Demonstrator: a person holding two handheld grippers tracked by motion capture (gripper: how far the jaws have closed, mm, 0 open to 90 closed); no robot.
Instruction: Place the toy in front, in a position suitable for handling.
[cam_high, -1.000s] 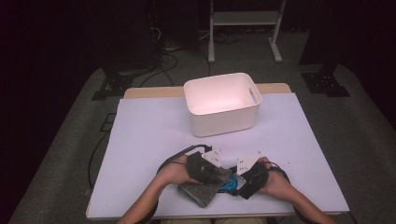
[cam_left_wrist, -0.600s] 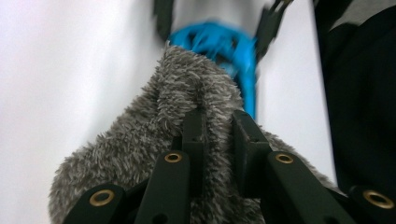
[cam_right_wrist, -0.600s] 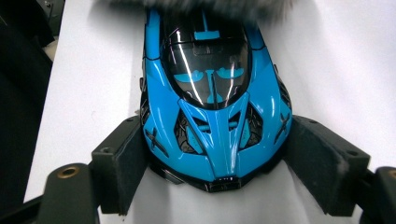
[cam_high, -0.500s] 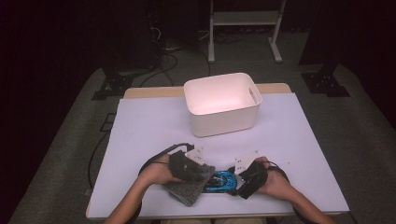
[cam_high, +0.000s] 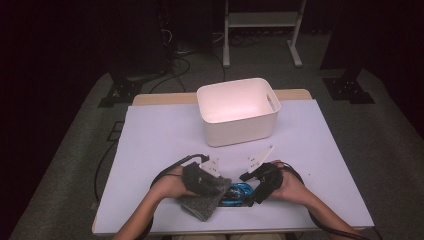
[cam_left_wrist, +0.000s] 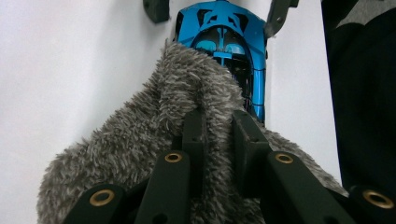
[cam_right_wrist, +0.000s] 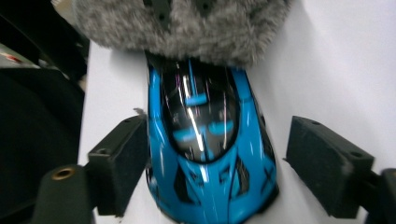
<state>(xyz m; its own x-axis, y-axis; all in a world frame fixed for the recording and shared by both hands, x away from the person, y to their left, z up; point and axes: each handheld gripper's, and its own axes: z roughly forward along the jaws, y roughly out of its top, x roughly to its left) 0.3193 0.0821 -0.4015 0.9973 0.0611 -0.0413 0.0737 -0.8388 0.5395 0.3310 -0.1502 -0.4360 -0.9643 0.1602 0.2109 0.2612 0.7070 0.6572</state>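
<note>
Toy car — blue body with black panels, lying on the white table top near the person's edge, between the two hands. In the high view it shows as a blue patch just right of the cloth.

Grey fleece cloth — shaggy pile, draped over one end of the car and touching it; in the high view it lies at the near edge of the table, under the left hand.

Left gripper — jaws drawn almost together, pinching a fold of the fleece between the pads; the car's blue shell sits just beyond the pinched fold. Seen from above, it rests over the cloth.

Right gripper — jaws spread wide, one on each side of the car. The left-hand pad in its own view stands against or just beside the car's flank; the other stands clear with bare table between. Not clamped on the car. Seen from above, it sits just right of the car.

White bin — plastic, open-topped, with a handle slot, standing mid-table, well apart from the hands.
</note>
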